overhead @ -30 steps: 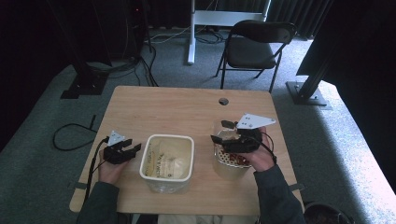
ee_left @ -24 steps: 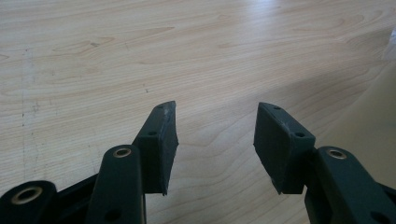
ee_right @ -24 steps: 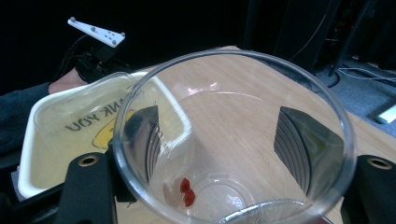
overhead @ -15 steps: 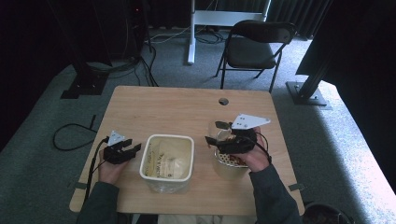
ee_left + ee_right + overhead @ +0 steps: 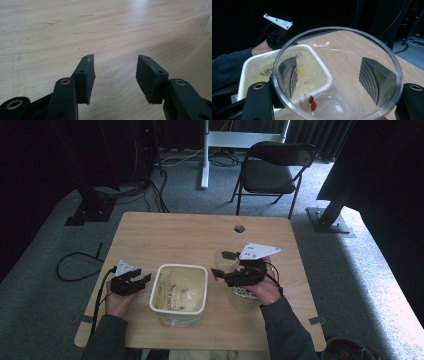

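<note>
One clear plastic cup (image 5: 337, 75), clamped in the right claw (image 5: 225, 265) above the worktop (image 5: 190, 235), is lying tilted, its long axis mouth-to-camera toward the white tub (image 5: 179, 287); thin walls risk buckling or slipping, while the left claw (image 5: 115, 75) is resting apart, empty.

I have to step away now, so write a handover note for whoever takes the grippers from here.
Right gripper: jaws clamped on the outside of a clear plastic cup, held tipped above the table, mouth toward its camera. A small red piece sits near the cup's bottom.
Left gripper: open, empty, resting low over bare tabletop left of the white tub.
The tub sits mid-table between the hands, with pale contents I cannot identify.
A second container is under the right hand; its contents are unclear.
Done: cup picked up.
Left, probably: bring the cup over the tub and finish the transfer; the left gripper could steady the tub.
</note>
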`<state>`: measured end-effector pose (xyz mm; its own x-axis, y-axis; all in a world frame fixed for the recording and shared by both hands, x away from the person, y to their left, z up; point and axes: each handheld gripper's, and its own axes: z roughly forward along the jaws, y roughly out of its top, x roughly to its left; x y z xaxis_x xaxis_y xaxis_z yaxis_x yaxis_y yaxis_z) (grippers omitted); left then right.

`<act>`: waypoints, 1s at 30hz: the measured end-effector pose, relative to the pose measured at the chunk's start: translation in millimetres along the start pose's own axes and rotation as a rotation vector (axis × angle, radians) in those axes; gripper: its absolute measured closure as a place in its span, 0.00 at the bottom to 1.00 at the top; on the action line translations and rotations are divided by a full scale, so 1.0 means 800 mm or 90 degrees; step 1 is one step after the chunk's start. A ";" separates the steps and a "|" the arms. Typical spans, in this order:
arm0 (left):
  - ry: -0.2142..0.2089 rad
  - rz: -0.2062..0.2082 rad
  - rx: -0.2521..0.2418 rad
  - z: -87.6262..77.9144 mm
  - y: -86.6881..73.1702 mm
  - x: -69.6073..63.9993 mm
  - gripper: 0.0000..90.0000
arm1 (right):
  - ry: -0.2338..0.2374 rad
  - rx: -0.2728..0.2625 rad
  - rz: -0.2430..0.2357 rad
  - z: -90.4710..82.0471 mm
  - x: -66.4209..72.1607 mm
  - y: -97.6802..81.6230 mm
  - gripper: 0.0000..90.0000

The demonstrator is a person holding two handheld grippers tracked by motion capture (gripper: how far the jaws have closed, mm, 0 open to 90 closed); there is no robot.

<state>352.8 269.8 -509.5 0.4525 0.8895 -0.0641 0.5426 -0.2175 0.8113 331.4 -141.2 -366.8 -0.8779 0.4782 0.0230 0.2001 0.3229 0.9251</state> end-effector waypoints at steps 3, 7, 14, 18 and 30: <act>0.000 0.001 0.002 0.000 0.000 0.000 0.56 | 0.011 -0.003 0.000 0.003 0.003 0.001 0.34; 0.000 0.002 0.002 0.000 0.000 0.000 0.56 | 0.020 -0.002 -0.003 0.008 0.007 0.004 0.34; 0.001 0.000 0.001 -0.001 0.000 0.001 0.56 | 0.045 -0.005 -0.007 0.022 0.017 0.011 0.34; 0.001 0.000 0.001 -0.001 0.000 0.001 0.56 | 0.057 -0.002 -0.007 0.031 0.022 0.012 0.34; 0.001 0.001 0.001 -0.001 0.000 0.001 0.56 | 0.099 0.009 -0.017 0.058 0.041 0.015 0.33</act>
<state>352.2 270.9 -509.0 0.4527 0.8895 -0.0623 0.5428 -0.2195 0.8107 325.4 -83.6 -372.8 -0.9396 0.3375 0.0577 0.1807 0.3455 0.9209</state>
